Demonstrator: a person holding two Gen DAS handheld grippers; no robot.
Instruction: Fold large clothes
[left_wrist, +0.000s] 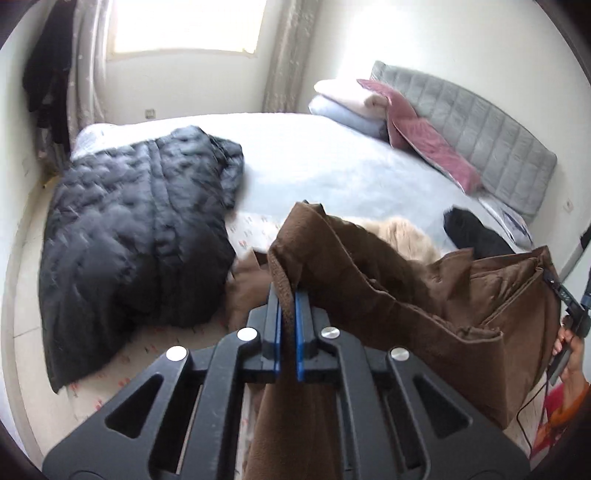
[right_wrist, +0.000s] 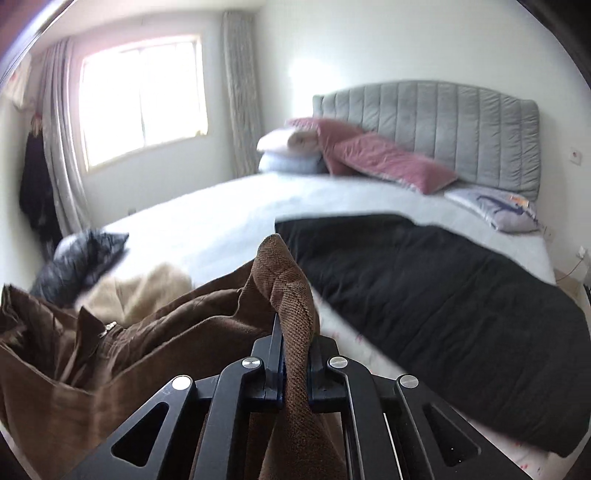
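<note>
A large brown coat (left_wrist: 424, 295) with a shiny lining hangs stretched between my two grippers above the near edge of the bed. My left gripper (left_wrist: 288, 295) is shut on one edge of it. My right gripper (right_wrist: 293, 328) is shut on another edge of the coat (right_wrist: 284, 280), which drapes down over its fingers. The right gripper also shows at the far right of the left wrist view (left_wrist: 570, 314). A beige furry garment (right_wrist: 147, 291) lies on the bed behind the coat.
A black puffer jacket (left_wrist: 136, 236) lies folded at the bed's left corner. A black garment (right_wrist: 443, 295) lies spread on the bed's right side. Pillows (right_wrist: 291, 151), a pink quilt (right_wrist: 388, 162) and a grey headboard (right_wrist: 443, 125) are at the far end. The sheet (left_wrist: 332, 162) is pale blue.
</note>
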